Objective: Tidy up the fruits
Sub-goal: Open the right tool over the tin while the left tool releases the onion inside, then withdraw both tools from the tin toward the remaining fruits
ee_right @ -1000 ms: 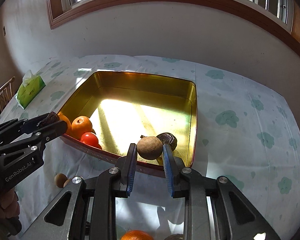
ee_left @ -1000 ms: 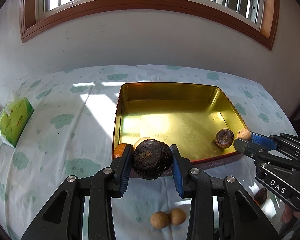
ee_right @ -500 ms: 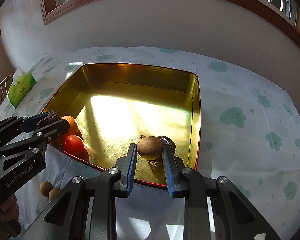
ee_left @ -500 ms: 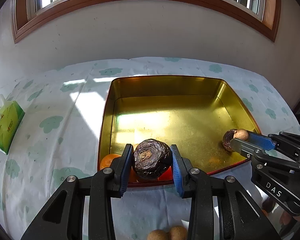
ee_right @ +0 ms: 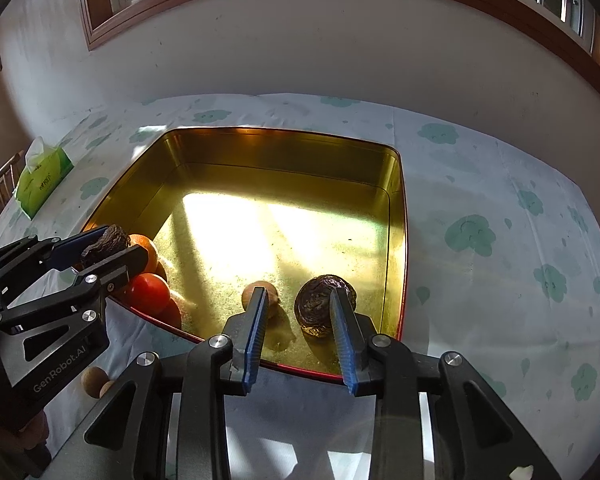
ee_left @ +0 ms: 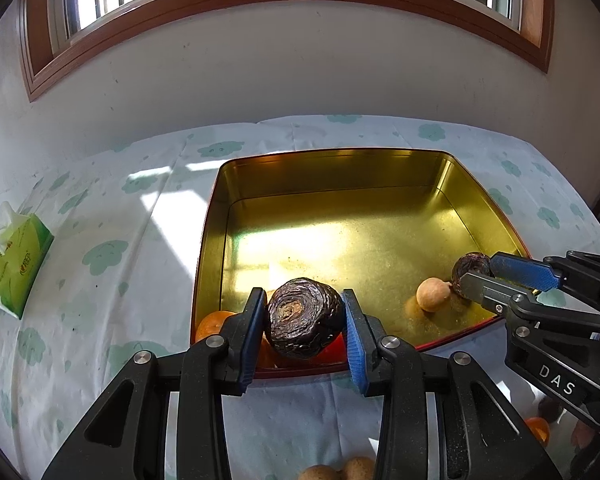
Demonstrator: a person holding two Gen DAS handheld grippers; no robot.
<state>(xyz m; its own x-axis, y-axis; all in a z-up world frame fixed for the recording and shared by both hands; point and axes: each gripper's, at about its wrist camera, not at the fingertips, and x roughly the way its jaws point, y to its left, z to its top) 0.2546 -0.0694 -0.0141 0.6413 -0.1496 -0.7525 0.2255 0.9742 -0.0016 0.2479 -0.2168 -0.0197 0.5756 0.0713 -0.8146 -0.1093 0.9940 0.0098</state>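
Dark wrinkled fruit point(ee_left: 304, 323) sits clamped in left tool point(ee_left: 305, 326).

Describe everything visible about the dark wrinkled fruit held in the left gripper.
The dark wrinkled fruit is roundish, purple-brown and glossy, its skin deeply shrivelled around a paler sunken spot facing the camera. The left gripper has its jaws shut on its two sides. It hangs above the near left corner of the gold tin, over an orange and a red fruit.

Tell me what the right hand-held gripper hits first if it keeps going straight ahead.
Probably the gold tin's floor, between the small brown fruit and the dark wrinkled fruit. The right hand-held gripper is opening, nothing held.
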